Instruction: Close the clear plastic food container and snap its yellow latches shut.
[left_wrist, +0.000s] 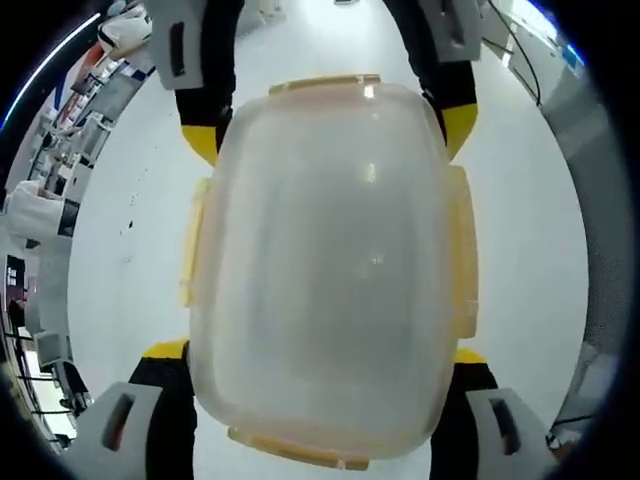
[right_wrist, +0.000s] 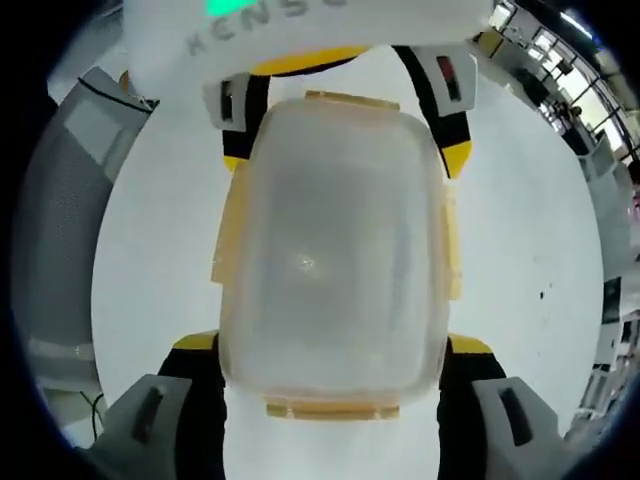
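While the clear container (left_wrist: 325, 270) sits on the white desk (left_wrist: 120, 240), the left gripper (left_wrist: 320, 375) and right gripper (right_wrist: 330, 360) face each other across it, each with fingers spread around one end; yellow latches (right_wrist: 333, 408) line its edges.

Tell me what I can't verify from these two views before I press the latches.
- Left gripper view: the container covers the fingertips of the left hand-held gripper, so contact is hidden.
- Right gripper view: the same for the right hand-held gripper.
- Both views: whether the yellow latches are snapped or just folded; the cloudy lid blurs their edges.
- Inside of the container: the frosted plastic hides it.
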